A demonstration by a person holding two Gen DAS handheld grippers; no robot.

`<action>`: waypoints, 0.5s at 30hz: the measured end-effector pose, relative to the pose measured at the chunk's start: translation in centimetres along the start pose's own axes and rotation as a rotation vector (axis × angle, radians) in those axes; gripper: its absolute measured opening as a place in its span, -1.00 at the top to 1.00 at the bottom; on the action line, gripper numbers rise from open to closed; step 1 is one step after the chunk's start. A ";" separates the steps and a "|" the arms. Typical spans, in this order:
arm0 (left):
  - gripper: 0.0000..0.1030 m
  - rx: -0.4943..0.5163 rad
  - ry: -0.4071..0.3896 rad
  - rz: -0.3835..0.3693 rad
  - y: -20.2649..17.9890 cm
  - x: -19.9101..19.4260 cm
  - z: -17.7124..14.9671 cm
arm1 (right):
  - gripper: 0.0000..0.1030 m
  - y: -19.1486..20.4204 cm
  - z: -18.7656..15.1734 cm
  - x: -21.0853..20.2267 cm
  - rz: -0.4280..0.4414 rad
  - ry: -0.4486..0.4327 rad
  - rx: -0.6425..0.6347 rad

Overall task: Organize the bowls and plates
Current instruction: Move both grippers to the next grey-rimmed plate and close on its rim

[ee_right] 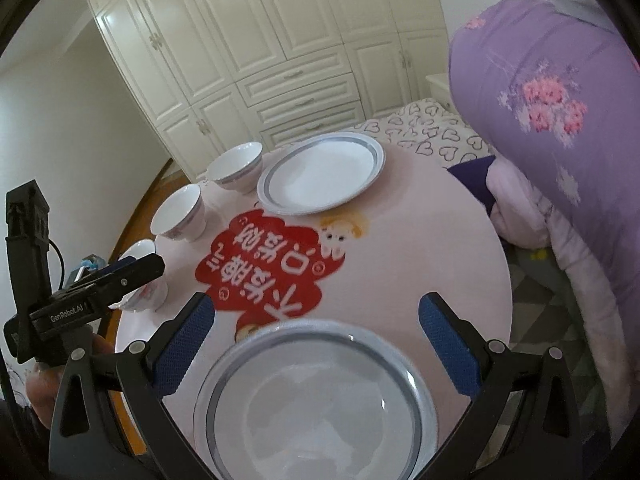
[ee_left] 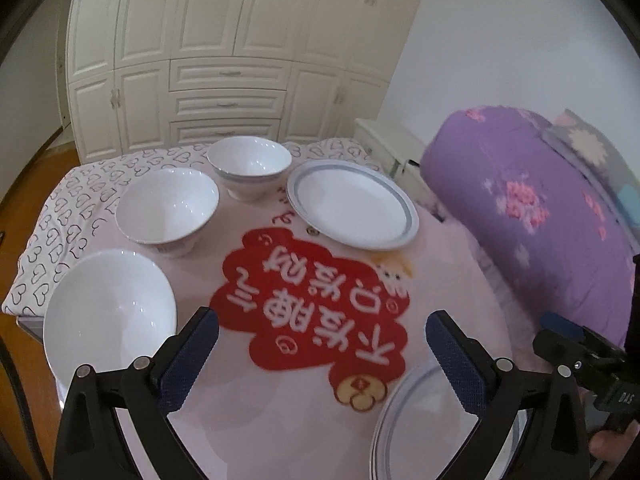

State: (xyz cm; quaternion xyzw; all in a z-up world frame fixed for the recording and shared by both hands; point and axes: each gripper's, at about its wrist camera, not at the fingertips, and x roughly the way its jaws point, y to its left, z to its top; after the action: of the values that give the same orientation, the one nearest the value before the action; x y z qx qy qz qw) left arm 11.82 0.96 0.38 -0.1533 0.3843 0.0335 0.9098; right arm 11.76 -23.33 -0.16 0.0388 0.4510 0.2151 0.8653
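1. Round table (ee_left: 460,264) under a pink cloth with a red printed patch (ee_left: 312,300); cream wardrobe (ee_left: 224,52) at 12 o'clock, purple quilt (ee_left: 532,208) at 3.
2. Three white bowls curve from 8 to 12 o'clock: near bowl (ee_left: 108,312), middle bowl (ee_left: 168,208), far bowl (ee_left: 249,166). Far plate (ee_left: 352,208) at 1 o'clock.
3. Left gripper (ee_left: 320,344) spread wide, empty.
4. Near plate (ee_right: 316,404), bottom edge cut off, below the right gripper (ee_right: 316,328), also wide apart, holding nothing.
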 end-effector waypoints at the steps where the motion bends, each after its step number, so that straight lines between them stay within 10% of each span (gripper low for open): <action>1: -0.98 -0.005 -0.001 0.002 0.1 0.2 0.4 | -1.00 -0.1 0.4 0.1 0.000 0.003 0.000; 15: -0.98 -0.066 -0.092 0.064 1.2 -0.1 4.1 | -1.00 -0.8 6.1 1.7 0.013 -0.001 -0.044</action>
State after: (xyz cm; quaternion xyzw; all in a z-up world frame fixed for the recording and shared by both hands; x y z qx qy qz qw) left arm 14.35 3.33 2.84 -0.1693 0.3453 0.0826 0.9194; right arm 17.81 -22.59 1.93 0.0227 0.4455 0.2308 0.8647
